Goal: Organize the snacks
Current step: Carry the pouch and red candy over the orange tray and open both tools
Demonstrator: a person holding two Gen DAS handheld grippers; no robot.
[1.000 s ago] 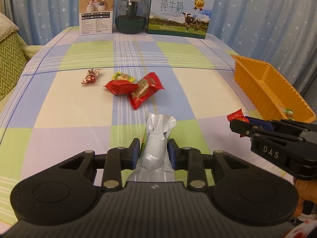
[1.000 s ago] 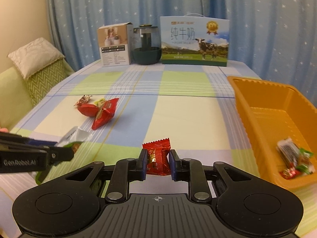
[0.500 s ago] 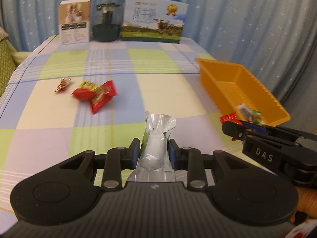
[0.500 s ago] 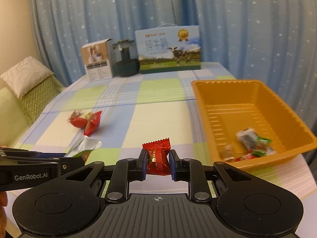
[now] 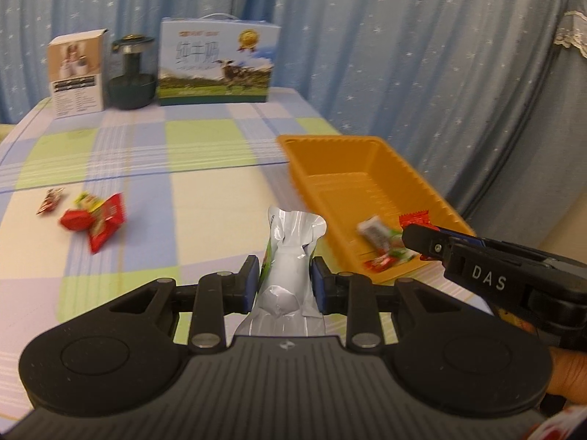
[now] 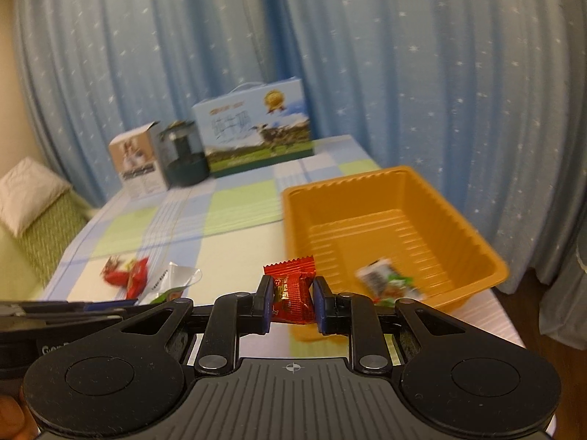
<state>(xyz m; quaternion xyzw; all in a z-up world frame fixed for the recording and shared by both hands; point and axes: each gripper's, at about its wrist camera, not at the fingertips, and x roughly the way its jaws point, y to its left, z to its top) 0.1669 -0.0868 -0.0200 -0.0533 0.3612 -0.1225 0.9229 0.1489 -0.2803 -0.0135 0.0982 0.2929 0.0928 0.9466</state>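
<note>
Table (image 5: 205, 190): checked cloth, carrying your orange tray (image 6: 473, 242) holding a few wrapped snacks (image 6: 385, 282). Loose red snacks (image 5: 99, 220) lie far left. Your left gripper (image 5: 285, 278) fingers clamp a silver packet (image 5: 293, 256); your right gripper (image 6: 291, 302) fingers clamp a red candy (image 6: 293, 293) before the tray.

Two wrist views, shared orange tray (image 5: 370, 168)
</note>
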